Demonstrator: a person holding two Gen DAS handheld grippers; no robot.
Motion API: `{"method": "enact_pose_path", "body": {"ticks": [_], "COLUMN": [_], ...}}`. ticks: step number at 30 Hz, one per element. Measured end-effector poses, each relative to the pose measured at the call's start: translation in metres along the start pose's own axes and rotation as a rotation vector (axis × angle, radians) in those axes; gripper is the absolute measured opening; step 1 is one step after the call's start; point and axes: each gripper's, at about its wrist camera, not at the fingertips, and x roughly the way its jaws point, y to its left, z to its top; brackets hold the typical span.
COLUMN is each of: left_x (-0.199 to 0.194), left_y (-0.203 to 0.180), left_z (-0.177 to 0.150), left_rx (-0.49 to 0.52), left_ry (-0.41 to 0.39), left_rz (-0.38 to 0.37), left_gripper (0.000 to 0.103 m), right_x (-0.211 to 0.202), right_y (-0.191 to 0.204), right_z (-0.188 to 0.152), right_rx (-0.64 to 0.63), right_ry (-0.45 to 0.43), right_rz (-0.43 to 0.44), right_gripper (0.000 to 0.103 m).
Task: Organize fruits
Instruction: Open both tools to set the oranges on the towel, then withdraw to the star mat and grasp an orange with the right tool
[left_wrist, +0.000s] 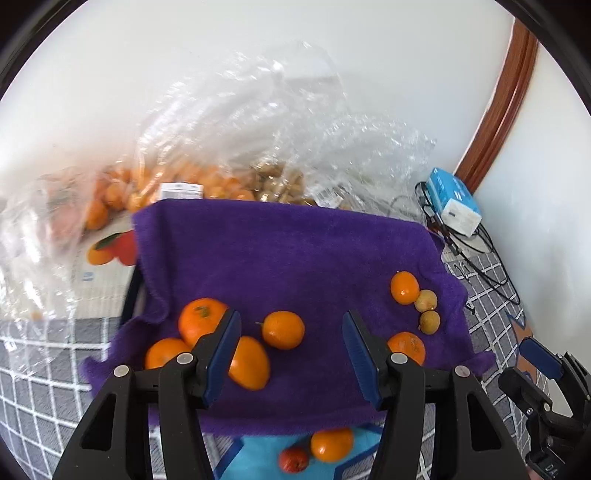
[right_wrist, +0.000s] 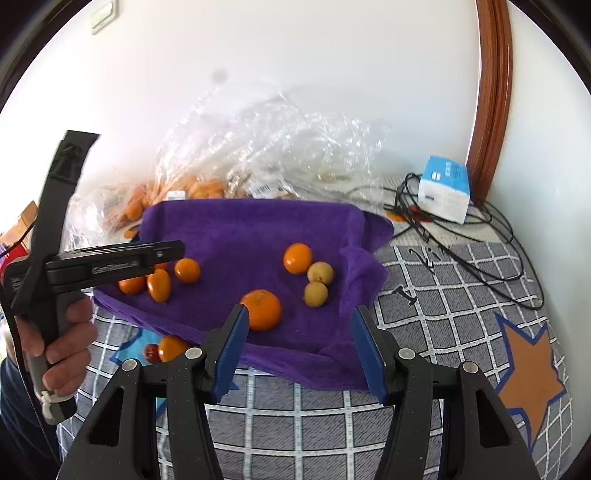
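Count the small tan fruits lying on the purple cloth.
2. Both sit side by side near the right edge of the purple cloth: the rear tan fruit beside an orange, the front tan fruit nearer the camera. Cloth folds could hide more.

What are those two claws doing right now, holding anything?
Left claw: open, holding nothing, over the oranges.
Right claw: open, holding nothing, near the purple cloth.

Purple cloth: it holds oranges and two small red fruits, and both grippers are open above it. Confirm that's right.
One detail is wrong: the two small fruits on the purple cloth are pale yellow-brown, not red, as the right wrist view shows. The oranges are there, and the left gripper and right gripper are both open.
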Motion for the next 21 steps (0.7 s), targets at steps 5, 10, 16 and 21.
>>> {"method": "enact_pose_path", "body": {"ticks": [5,10,16,21], "left_x": [-0.039,-0.073,-0.091,-0.093], "left_y": [0.034,0.072,0.111,0.135], "left_z": [-0.016,-0.042,-0.078,-0.104], "left_rx": [-0.085,-0.152,-0.206,-0.251], "left_ry": [-0.042,-0.074,-0.043,-0.026], "left_rz": [0.034,0.094,0.122,0.131], "left_gripper": [0.055,0.055,0.055,0.055], "right_x": [-0.009,0.001,0.028,0.05], "right_y": [0.019,0.04,0.074,0.099], "right_z": [-0.004,-0.016,-0.035,-0.041], "right_rx": [-0.017,-0.057,-0.098,-0.105], "right_ry": [-0.013,0.045,0.12,0.152], "right_rz": [-0.034,-0.057,0.035,0.082], "right_gripper": [0.057,0.057,0.041,0.041]}}
